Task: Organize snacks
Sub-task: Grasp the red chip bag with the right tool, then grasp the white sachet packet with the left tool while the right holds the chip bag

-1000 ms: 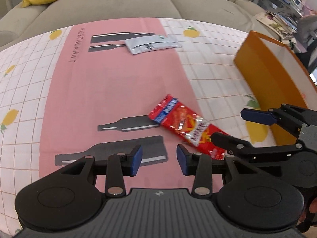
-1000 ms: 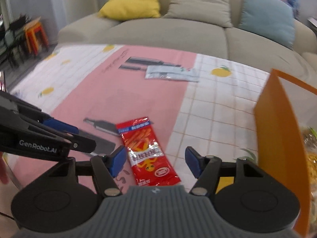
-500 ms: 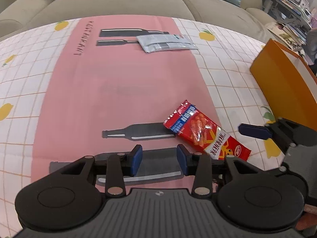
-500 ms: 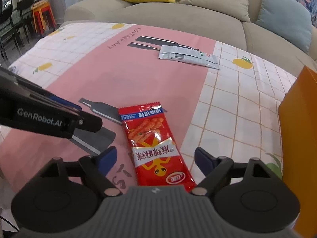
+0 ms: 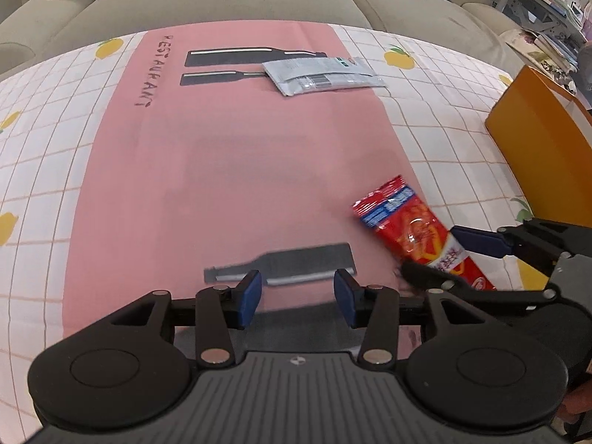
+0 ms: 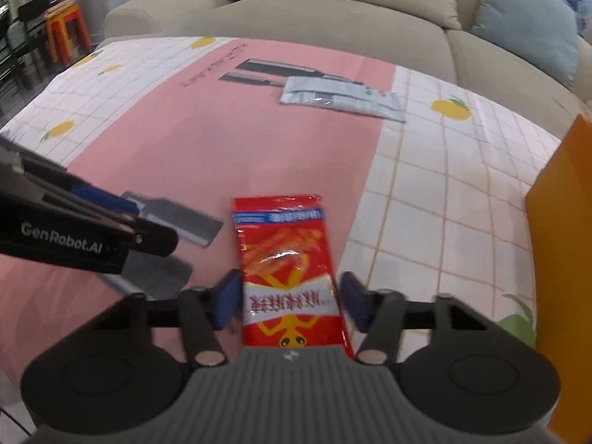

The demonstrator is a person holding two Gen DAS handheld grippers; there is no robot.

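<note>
Your right tongs point(image 6: 286, 298) straddle the red snack packet point(image 6: 286, 259), open; close squarely across its width. Left tongs point(image 5: 298, 294) idle open.

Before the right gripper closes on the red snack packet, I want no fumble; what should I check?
1. Red snack packet lies between the right gripper fingers: ok.
2. Fingers are spread wider than the packet: ok.
3. Fingers touching the packet: cannot tell.
4. Left gripper open, empty, apart from the packet: ok.
5. Orange box stands nearby on the right: ok.
6. Silver packet lies far off: ok.
</note>
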